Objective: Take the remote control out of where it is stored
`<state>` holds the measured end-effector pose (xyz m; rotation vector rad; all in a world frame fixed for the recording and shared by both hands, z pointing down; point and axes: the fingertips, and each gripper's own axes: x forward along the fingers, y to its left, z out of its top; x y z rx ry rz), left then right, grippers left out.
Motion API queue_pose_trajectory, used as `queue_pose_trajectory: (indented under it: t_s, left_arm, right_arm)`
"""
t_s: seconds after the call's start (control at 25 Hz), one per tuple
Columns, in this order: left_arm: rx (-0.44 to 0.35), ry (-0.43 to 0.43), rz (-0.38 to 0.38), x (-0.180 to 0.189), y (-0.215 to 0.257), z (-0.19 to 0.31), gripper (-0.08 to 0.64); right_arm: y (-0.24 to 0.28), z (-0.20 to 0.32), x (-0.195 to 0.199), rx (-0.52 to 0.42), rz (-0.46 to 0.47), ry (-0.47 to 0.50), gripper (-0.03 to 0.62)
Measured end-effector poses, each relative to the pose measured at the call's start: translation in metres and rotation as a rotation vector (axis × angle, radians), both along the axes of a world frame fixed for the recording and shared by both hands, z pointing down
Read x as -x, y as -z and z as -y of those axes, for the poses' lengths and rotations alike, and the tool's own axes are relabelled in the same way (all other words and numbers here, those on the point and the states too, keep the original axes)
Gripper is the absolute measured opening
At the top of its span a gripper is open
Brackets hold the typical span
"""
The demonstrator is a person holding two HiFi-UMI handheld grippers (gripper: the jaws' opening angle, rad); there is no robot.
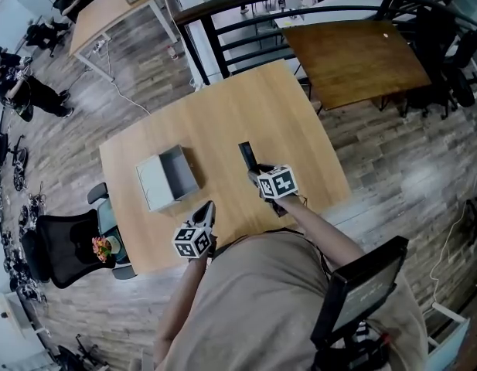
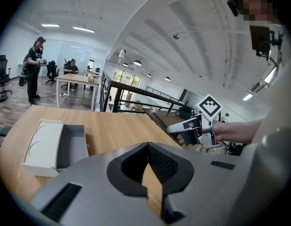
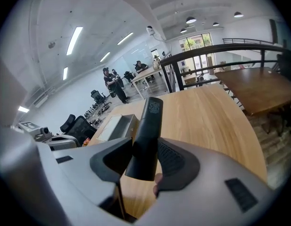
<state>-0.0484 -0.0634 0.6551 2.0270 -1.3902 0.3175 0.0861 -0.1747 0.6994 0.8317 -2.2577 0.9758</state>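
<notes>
Remote control (image 3: 147, 135): black, pinched near its lower end between the jaws of the right gripper (image 3: 144, 163), clear of and to the right of the open grey box (image 1: 167, 178). Left gripper (image 2: 147, 147): jaws pressed together, empty, in front of the box. Step: extraction apparently complete. The next move calls for lowering it onto the table (image 1: 277, 107) right of the box, then releasing. Writing: pale label on the remote's far end, illegible; no brand visible.

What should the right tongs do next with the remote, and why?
Probably lower the right tongs and set the remote control on the table: it is already outside the open box, clamped in those tongs above the wood.
</notes>
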Motion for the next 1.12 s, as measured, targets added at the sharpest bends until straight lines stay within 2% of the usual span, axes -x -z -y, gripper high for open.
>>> queue_pose_trajectory:
  t_s: [0.16,0.2,0.24,0.32,0.44,0.6,0.76,0.96,1.12]
  left_arm:
    - [0.026,-0.028,0.004,-0.01,-0.01,0.0,-0.006]
    - [0.031,-0.034,0.005,-0.011,-0.013,0.0,-0.006]
    - [0.036,-0.041,0.006,-0.013,-0.015,0.0,-0.006]
    - [0.047,-0.056,0.007,-0.014,-0.021,0.0,-0.006]
    - [0.073,-0.062,0.011,-0.009,-0.033,-0.005,-0.006]
    - [0.095,-0.045,0.004,0.001,-0.039,-0.015,-0.006]
    - [0.125,-0.035,0.008,0.004,-0.049,-0.022,-0.006]
    - [0.151,-0.027,-0.003,0.0,-0.062,-0.028,-0.006]
    - [0.15,-0.029,-0.01,-0.004,-0.063,-0.034,-0.006]
  right_arm:
    - [-0.024,-0.003,-0.007,0.01,-0.049,0.0,0.151]
    - [-0.031,-0.002,-0.009,-0.001,-0.076,-0.005,0.019]
    - [-0.039,-0.002,-0.01,-0.008,-0.109,-0.005,0.002]
    - [-0.066,-0.005,-0.012,-0.006,-0.187,0.023,0.002]
    - [-0.117,-0.021,-0.023,0.047,-0.286,0.043,0.002]
    - [-0.152,-0.035,-0.047,0.097,-0.295,-0.028,0.002]
    - [-0.175,-0.045,-0.066,0.119,-0.342,-0.021,0.002]
    - [-0.181,-0.053,-0.062,0.131,-0.347,0.008,0.002]
    - [-0.175,-0.058,-0.052,0.125,-0.302,0.006,0.002]
